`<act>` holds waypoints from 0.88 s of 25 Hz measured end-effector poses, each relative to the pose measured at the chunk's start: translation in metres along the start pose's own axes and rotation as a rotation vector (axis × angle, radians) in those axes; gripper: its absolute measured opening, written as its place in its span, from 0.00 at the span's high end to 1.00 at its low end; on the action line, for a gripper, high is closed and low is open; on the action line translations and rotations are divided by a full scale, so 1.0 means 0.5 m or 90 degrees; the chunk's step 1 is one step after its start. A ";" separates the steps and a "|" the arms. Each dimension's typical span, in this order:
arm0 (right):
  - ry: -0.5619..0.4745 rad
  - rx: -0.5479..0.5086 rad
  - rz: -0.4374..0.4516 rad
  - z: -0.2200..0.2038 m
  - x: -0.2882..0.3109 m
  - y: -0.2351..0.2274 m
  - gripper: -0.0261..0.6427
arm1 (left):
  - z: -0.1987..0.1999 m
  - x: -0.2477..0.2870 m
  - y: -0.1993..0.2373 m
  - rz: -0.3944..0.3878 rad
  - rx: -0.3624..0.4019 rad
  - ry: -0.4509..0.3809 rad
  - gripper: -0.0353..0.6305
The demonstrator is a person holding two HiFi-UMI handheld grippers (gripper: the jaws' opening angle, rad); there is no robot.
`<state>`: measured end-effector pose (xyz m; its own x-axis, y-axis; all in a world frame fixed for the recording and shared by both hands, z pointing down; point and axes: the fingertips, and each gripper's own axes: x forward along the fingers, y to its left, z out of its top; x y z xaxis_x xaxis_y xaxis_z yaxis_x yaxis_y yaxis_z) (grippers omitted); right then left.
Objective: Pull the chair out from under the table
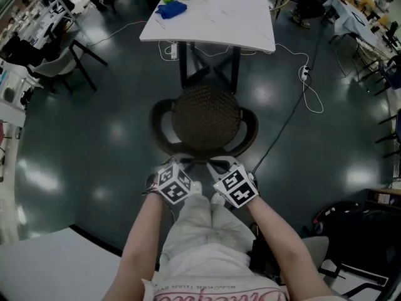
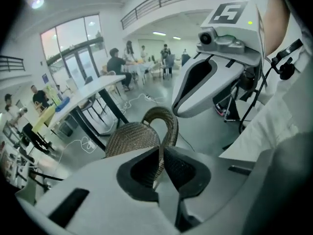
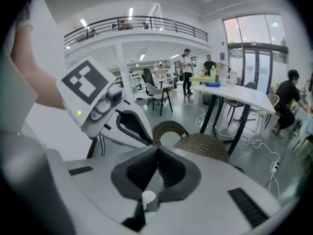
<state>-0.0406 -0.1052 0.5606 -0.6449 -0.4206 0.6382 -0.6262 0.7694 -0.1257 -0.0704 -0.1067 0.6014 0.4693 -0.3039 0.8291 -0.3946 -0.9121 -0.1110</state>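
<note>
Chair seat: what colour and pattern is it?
The chair seat is dark brown woven wicker; head view.

Head view looks steeply down on the chair [image 1: 207, 121]; both gripper views sit close behind it, facing the bench [image 1: 232, 17]

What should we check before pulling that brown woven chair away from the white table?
1. Left gripper clamped on the brown woven chair's back rim: ok.
2. Right gripper holding the rim: cannot tell; jaws shut.
3. Dark floor cable clear of chair legs: cannot tell.
4. Room behind chair: not ok, person's legs stand there.
5. Seat bare: ok.
</note>
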 end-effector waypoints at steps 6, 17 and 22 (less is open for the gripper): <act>-0.119 -0.016 -0.046 0.150 -0.134 0.016 0.96 | 0.123 -0.141 0.001 0.059 -0.015 -0.139 0.94; -0.304 -0.019 -0.137 0.370 -0.332 0.070 0.96 | 0.361 -0.469 0.057 0.123 -0.075 -0.495 0.94; -0.367 -0.018 -0.168 0.414 -0.386 0.079 0.96 | 0.412 -0.537 0.061 0.149 -0.075 -0.551 0.94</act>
<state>-0.0314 -0.0932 0.2752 -0.6079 -0.7827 0.1331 -0.7893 0.6139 0.0052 -0.0455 -0.1095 0.2626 0.7782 -0.6222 0.0855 -0.6106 -0.7814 -0.1286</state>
